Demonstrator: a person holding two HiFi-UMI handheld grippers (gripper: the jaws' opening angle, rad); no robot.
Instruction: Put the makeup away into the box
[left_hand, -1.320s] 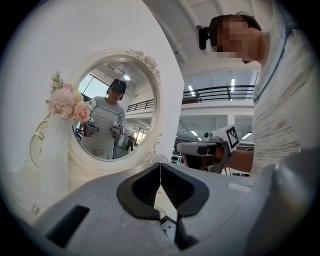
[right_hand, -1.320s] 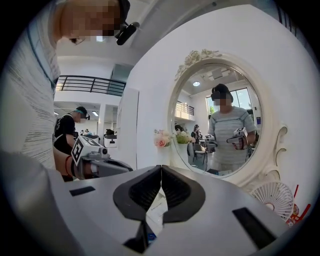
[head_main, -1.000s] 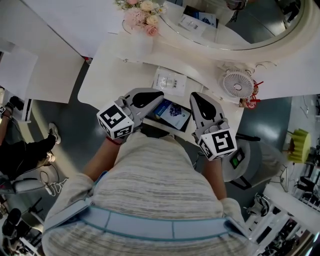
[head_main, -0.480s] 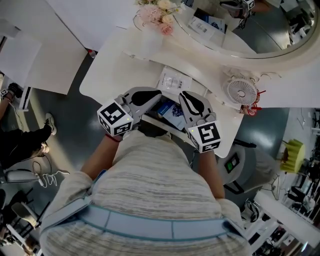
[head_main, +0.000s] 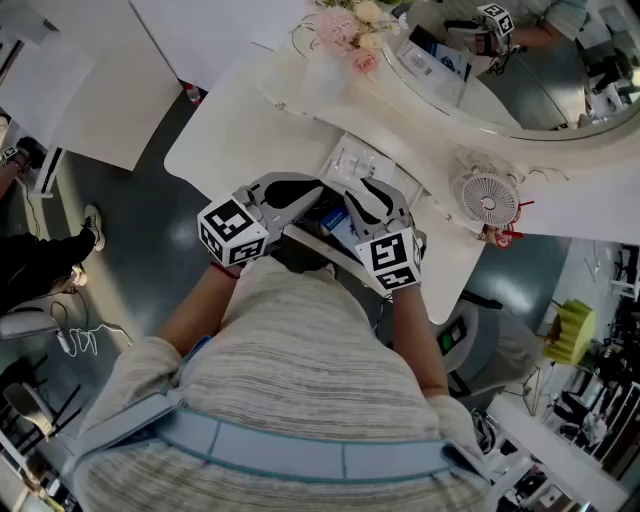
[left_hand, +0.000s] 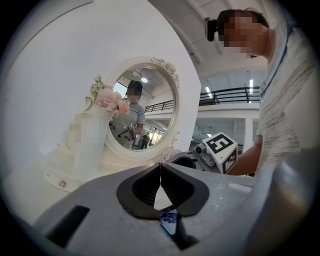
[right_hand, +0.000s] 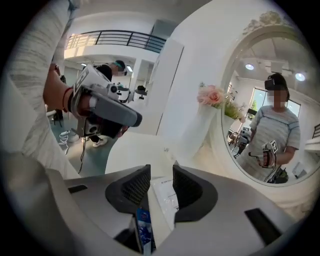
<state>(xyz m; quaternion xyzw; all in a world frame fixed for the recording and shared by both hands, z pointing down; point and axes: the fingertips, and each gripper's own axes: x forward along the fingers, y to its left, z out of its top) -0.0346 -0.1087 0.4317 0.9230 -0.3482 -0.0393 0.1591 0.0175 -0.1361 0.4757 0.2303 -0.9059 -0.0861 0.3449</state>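
A flat blue-printed box (head_main: 335, 222) lies at the near edge of the white vanity table (head_main: 230, 140), partly hidden by both grippers. Just beyond it lies a white packet (head_main: 352, 160). My left gripper (head_main: 308, 196) hangs level over the box's left side, and its tips meet with nothing between them (left_hand: 160, 170). My right gripper (head_main: 356, 192) tilts down over the box's right side. Its jaws (right_hand: 161, 172) are opening and nothing is pressed between the pads. Through the gap I see the white packet (right_hand: 165, 197). The box's blue edge (right_hand: 143, 227) shows below the jaws.
A round mirror (head_main: 520, 70) stands at the back of the table, with pink flowers in a white vase (head_main: 350, 30) to its left. A small white fan (head_main: 492, 200) sits at the table's right end. My own torso hides the table's front edge.
My right gripper has come down and to the left, rolling as it went, and now sits close beside the left one over the blue box. The left gripper has shifted only slightly.
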